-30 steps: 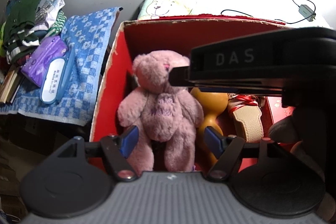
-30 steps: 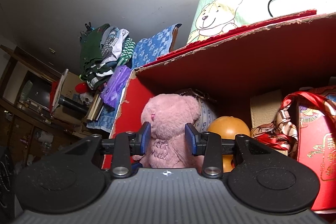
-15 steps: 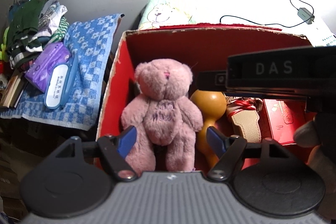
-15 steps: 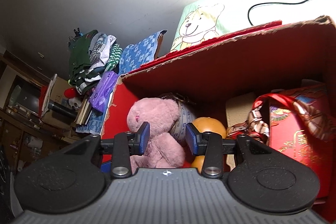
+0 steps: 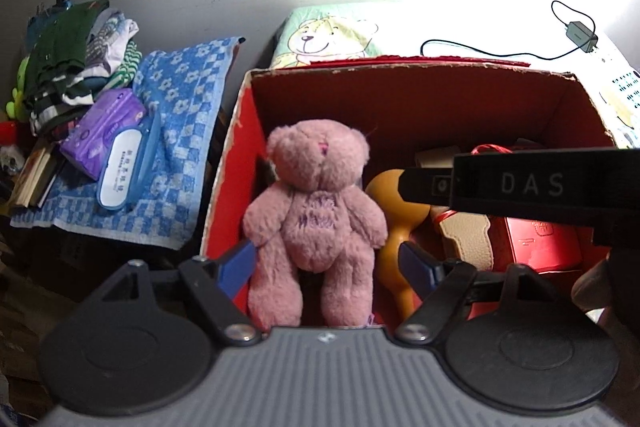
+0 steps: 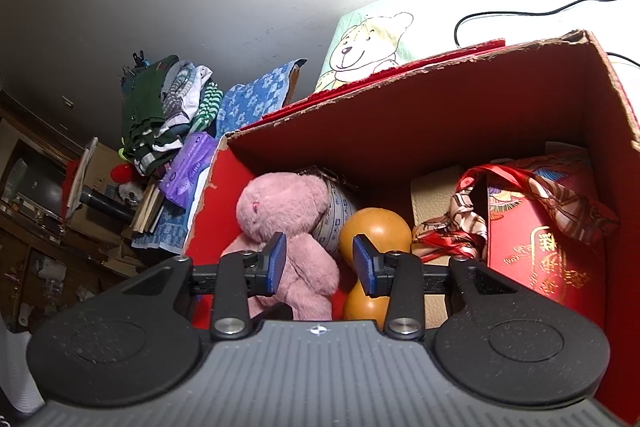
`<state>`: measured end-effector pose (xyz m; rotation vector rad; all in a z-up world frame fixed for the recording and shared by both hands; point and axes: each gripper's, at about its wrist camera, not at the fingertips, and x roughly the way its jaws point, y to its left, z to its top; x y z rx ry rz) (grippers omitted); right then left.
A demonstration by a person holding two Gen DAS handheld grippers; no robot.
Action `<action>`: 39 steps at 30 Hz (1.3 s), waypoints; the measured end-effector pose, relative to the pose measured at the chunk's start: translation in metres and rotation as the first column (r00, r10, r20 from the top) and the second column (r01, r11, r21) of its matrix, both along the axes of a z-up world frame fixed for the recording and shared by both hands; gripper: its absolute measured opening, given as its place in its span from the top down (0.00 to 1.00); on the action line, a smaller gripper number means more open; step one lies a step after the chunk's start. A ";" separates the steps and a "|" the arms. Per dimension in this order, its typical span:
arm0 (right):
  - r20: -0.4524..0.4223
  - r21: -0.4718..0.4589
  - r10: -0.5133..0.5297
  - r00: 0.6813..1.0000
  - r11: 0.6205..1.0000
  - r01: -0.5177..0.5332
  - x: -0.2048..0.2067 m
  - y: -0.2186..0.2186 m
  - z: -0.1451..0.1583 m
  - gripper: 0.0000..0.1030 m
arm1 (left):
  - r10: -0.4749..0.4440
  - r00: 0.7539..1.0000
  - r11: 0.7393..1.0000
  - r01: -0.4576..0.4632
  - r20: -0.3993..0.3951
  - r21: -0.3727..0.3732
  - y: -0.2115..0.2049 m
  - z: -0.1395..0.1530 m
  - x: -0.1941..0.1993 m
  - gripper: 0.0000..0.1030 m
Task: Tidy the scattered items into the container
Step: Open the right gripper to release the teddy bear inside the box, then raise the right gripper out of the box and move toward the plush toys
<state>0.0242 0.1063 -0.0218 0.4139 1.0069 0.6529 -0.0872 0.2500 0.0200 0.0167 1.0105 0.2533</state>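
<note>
A pink teddy bear [image 5: 316, 211] stands upright at the left end of the red cardboard box [image 5: 236, 163]. My left gripper [image 5: 328, 263] is open, its blue pads either side of the bear's legs without touching. My right gripper [image 6: 318, 263] is open and empty above the box, apart from the bear [image 6: 288, 215]. Its black body crosses the left wrist view on the right. An orange gourd [image 6: 374, 227], a beige item, a red gift box [image 6: 548, 259] with ribbon and a patterned roll lie inside the box [image 6: 400, 131].
Left of the box a blue checked towel [image 5: 176, 131] carries a purple packet [image 5: 104, 131] and a blue-rimmed case [image 5: 120, 167]. Folded clothes [image 5: 76, 55] are piled behind. A bear-print pillow [image 5: 332, 35] and a charger cable [image 5: 576, 35] lie beyond the box.
My right gripper has let go of the teddy bear and pulled back up and to the right. The bear stays standing in the box. My left gripper has drawn back slightly.
</note>
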 end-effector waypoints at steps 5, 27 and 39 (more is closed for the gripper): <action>0.013 -0.027 -0.012 1.000 1.000 0.013 -0.008 -0.003 0.002 0.60 | 0.003 1.000 1.000 -0.003 -0.003 0.001 -0.001 -0.001 -0.004 0.22; 0.038 -0.079 -0.073 0.997 0.994 0.076 -0.027 -0.023 0.004 0.60 | 0.007 0.999 1.000 -0.007 -0.045 -0.002 -0.003 -0.020 0.007 0.20; 0.067 -0.101 -0.079 0.995 0.991 0.086 -0.033 -0.027 0.005 0.60 | 0.018 0.999 1.000 -0.018 -0.051 0.000 0.002 -0.025 0.009 0.11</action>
